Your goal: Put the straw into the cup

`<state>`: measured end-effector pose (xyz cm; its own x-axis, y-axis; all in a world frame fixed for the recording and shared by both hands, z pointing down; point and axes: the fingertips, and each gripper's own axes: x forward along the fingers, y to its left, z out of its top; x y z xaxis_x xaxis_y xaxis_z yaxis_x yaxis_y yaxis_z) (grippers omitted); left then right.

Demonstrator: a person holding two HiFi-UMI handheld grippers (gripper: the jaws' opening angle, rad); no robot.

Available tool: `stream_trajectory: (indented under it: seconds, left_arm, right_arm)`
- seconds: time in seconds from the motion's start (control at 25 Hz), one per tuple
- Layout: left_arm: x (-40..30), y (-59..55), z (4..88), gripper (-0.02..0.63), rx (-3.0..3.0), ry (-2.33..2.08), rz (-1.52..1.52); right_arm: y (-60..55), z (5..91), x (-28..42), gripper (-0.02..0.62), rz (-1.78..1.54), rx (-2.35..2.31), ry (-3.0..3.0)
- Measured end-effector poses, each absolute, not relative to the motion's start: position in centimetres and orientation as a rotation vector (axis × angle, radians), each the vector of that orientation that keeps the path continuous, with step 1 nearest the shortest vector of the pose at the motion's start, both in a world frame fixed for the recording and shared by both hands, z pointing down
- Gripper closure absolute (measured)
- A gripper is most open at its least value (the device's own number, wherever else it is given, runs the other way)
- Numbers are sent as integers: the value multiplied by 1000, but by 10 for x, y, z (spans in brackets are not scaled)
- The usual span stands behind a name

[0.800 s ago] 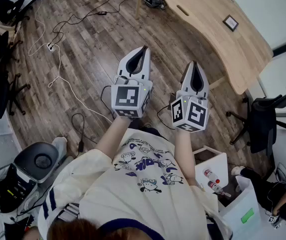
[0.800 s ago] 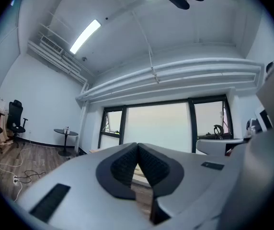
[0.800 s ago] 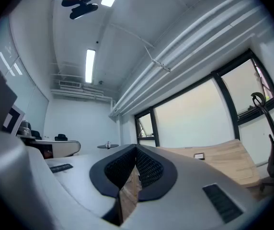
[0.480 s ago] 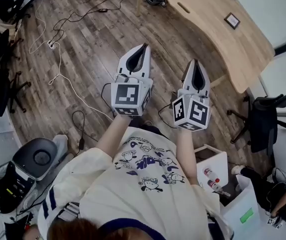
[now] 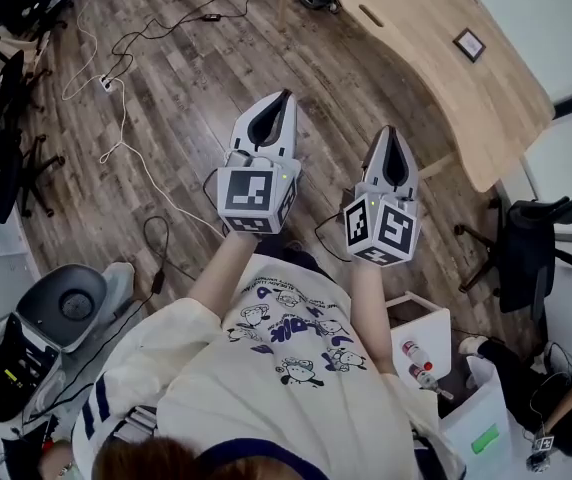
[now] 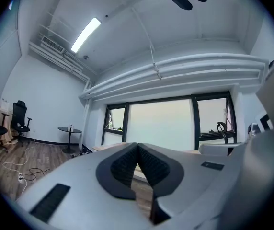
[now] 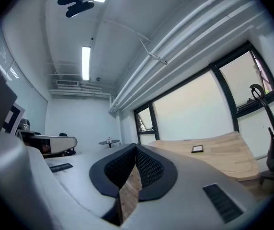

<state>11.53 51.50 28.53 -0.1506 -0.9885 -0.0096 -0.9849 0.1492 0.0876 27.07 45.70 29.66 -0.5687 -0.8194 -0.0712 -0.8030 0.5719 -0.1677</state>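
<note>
Both jaw pairs together, left tool (image 5: 287, 98), right tool (image 5: 390, 131), over wood floor (image 5: 166, 98); desk (image 5: 436, 58) edge ahead

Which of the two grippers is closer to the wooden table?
The right gripper: in the head view it lies on the side of the wooden table, while the left gripper lies farther off, over the plank floor.

Office, curved wooden desk (image 5: 436, 58), black swivel chairs (image 5: 522, 258), cables (image 5: 124, 118) across floor
</note>
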Motion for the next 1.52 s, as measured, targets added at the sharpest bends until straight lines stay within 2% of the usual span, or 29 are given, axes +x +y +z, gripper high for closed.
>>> stream_trajectory:
  seconds: [0.52,1.2,1.52]
  left_arm:
    - [91,454,305,584,1980,-2314,-105]
    - [-21,333,288,584,2033,-2283,-150]
    - [-52,306,297,586,2012,-2259,-168]
  right_arm:
    - [397,313,248,598,-241,-1401,2675]
    - [277,298,129,598,-232,-1420,2655]
    - [256,303,97,598,-231,-1424,2689]
